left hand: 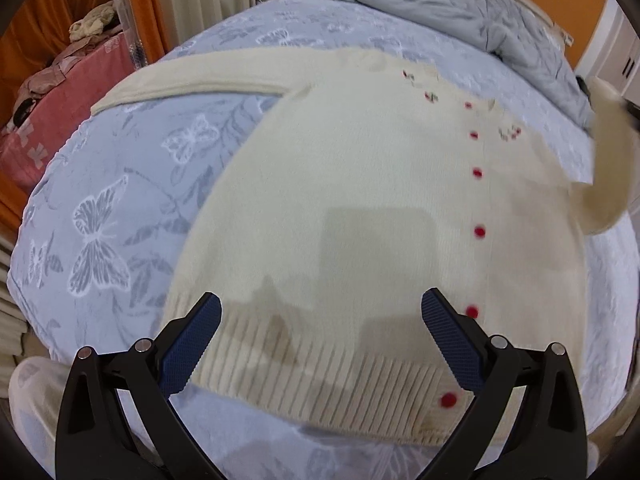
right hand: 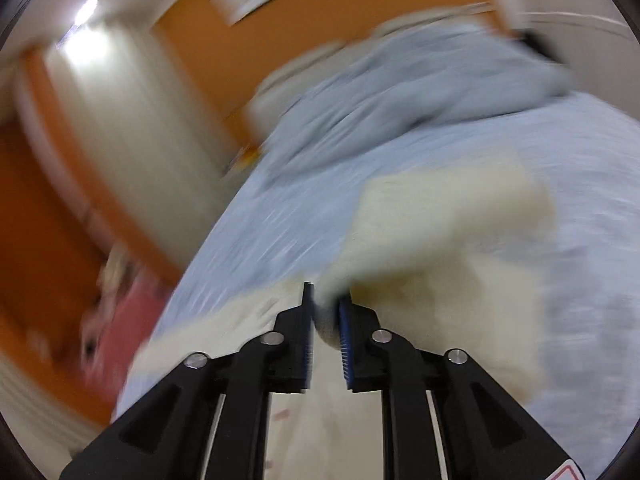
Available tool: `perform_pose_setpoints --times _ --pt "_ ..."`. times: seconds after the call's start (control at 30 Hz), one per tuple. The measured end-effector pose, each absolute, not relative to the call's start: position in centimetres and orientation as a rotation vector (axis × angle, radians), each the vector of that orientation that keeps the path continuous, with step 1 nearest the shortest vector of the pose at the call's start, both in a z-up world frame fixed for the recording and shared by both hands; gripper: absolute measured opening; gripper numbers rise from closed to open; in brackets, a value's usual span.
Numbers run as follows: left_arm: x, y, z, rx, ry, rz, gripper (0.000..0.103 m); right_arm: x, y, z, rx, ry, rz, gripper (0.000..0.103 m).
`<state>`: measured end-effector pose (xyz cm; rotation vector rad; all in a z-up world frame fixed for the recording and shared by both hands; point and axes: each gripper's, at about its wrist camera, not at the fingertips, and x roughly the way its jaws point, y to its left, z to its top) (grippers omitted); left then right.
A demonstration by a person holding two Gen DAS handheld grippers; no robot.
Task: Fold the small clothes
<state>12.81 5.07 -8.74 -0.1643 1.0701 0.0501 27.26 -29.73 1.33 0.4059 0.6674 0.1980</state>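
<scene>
Cardigan (left hand: 340,184), cream knit with a ribbed hem and a column of 7 red buttons (left hand: 479,232), lies front-up and spread flat on the pale blue butterfly-print bedspread (left hand: 104,208). Its one long sleeve (left hand: 192,76) stretches out straight to the left across the bedspread, away from the body of the garment. The other sleeve (left hand: 608,168) at the right edge is raised off the bed and curls up out of the left wrist view.

The left gripper (left hand: 320,344) hovers above the hem with its 2 blue-padded fingers (left hand: 192,348) spread wide apart, grasping nothing; their shadow falls on the knit below.

The right wrist view is heavily motion-blurred. There the right gripper (right hand: 325,320) has its fingers drawn close together with a fold of cream knit pinched between the blue pads (right hand: 345,340), so it is clenched on the cardigan sleeve (right hand: 440,220), which trails forward over the bedspread (right hand: 580,200).

A rumpled grey duvet (left hand: 472,12) lies heaped at the far end of the bed, beyond the collar. To the left of the bed stands a piece of furniture under a pink cover (left hand: 52,120) with bundled clothes on top, in front of orange curtains (left hand: 48,12). The walls behind are orange.
</scene>
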Motion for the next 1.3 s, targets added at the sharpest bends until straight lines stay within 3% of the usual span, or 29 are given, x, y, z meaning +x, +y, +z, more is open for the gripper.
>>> perform_pose_setpoints --times 0.03,0.17,0.3,0.57,0.67,0.73,0.77,0.8,0.9,1.0,1.07,1.13,1.3 --pt "13.3 5.4 -8.1 -0.185 1.056 0.037 0.098 28.7 -26.1 -0.4 0.352 0.729 0.24 0.037" --pt "15.7 6.1 -6.6 -0.238 1.029 -0.029 0.098 29.3 -19.5 -6.2 0.241 0.872 0.24 0.039" --pt "21.1 6.0 -6.6 -0.327 1.012 -0.108 0.098 25.0 -23.3 -8.5 0.354 0.899 0.16 0.053" --pt "35.1 2.9 -12.5 -0.523 1.116 -0.106 0.098 18.7 -34.6 -12.0 0.498 0.9 -0.119 0.06" --pt "38.2 2.3 -15.5 -0.577 1.192 -0.022 0.077 20.4 -37.2 -13.2 0.582 0.889 -0.157 0.06" --pt "38.9 1.5 -14.8 -0.525 1.153 0.028 0.049 22.2 -37.2 -14.2 0.586 0.891 -0.154 0.06" --pt "39.4 0.9 -14.4 -0.477 1.156 0.004 0.022 23.2 -37.4 -14.7 0.571 0.903 -0.152 0.056" --pt "39.8 0.5 -14.0 -0.452 1.159 -0.026 0.01 24.1 -37.2 -15.1 0.551 0.918 -0.171 0.03" --pt "39.3 0.6 -10.5 -0.45 1.037 -0.12 0.01 24.6 -37.3 -13.3 0.603 0.83 -0.156 0.01" --pt "38.9 1.2 -8.8 -0.414 0.959 -0.142 0.01 22.0 -38.5 -12.0 0.611 0.736 -0.134 0.01" --pt "39.6 1.5 -11.8 -0.372 1.026 -0.109 0.011 23.3 -38.3 -15.7 0.573 0.882 -0.165 0.01" --pt "39.5 2.1 -15.9 -0.393 1.12 -0.073 0.013 23.1 -38.3 -17.0 0.567 0.877 -0.186 0.018" --pt "37.7 2.2 -15.6 -0.381 1.027 -0.098 0.015 22.0 -35.7 -11.8 0.506 0.771 -0.2 0.017"
